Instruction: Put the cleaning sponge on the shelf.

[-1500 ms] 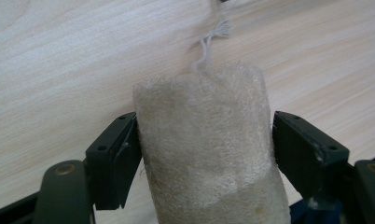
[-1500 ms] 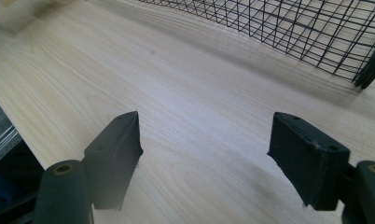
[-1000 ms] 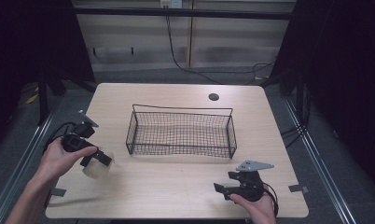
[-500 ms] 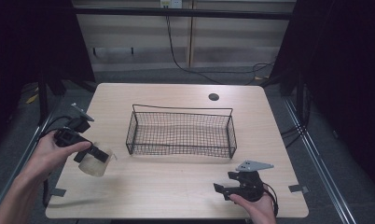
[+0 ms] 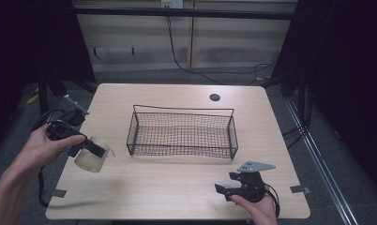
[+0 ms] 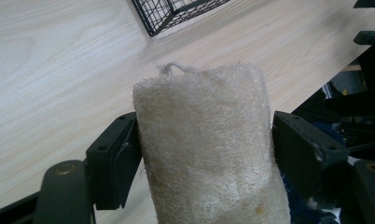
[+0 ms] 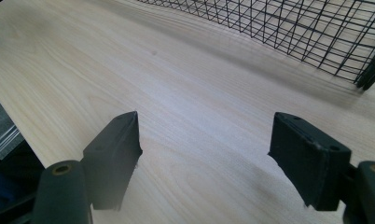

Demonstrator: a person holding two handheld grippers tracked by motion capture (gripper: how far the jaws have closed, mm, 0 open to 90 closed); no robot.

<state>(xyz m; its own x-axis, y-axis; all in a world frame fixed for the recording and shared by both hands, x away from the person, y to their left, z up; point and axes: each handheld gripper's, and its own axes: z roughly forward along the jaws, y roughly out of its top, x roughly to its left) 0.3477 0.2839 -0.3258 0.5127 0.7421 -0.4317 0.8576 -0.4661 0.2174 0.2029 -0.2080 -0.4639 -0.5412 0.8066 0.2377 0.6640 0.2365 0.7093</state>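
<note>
High view: above near table (image 5: 177, 197) edge, facing forward-down, far. Left gripper view: close, along jaws, over tabletop. Right gripper view: low, close. All share tabletop, wire basket (image 5: 182, 133) (image 6: 176, 11) (image 7: 288, 28).

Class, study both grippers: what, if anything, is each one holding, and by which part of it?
The left gripper holds a pale loofah sponge, with its jaws pressed against the two long sides, about midway along. The right gripper stands open over the table, holding nothing.

left hand-held gripper (image 5: 94, 149) clamping loofah (image 5: 89, 160), wire basket (image 5: 182, 135) mid-table
</note>
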